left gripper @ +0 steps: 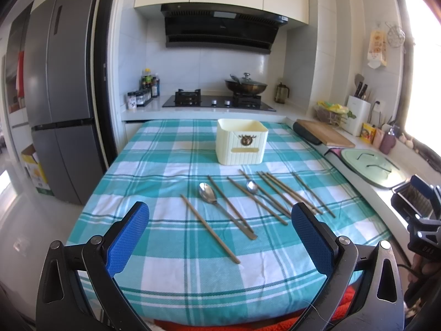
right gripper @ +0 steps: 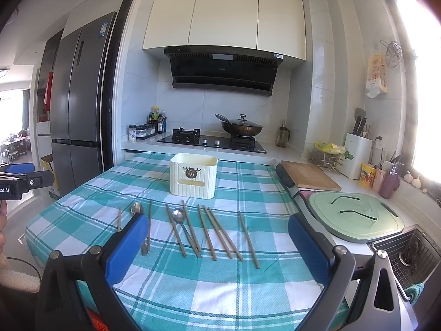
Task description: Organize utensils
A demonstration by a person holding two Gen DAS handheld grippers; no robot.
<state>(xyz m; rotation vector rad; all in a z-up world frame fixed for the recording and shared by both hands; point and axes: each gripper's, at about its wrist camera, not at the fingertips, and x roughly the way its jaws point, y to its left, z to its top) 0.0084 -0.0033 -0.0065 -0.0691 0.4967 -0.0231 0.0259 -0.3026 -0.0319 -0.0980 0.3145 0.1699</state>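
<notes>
A cream utensil holder stands empty-looking at the back of the teal checked tablecloth. In front of it lie several brown chopsticks and two metal spoons, a large one and a smaller one. My left gripper hovers open over the near part of the cloth, holding nothing. To its right, my right gripper is open too, above the right-hand chopsticks, with nothing between its blue pads.
A green board and a wooden cutting board lie on the counter right of the table, with a sink nearer. A hob with a wok is behind. A fridge stands at the left.
</notes>
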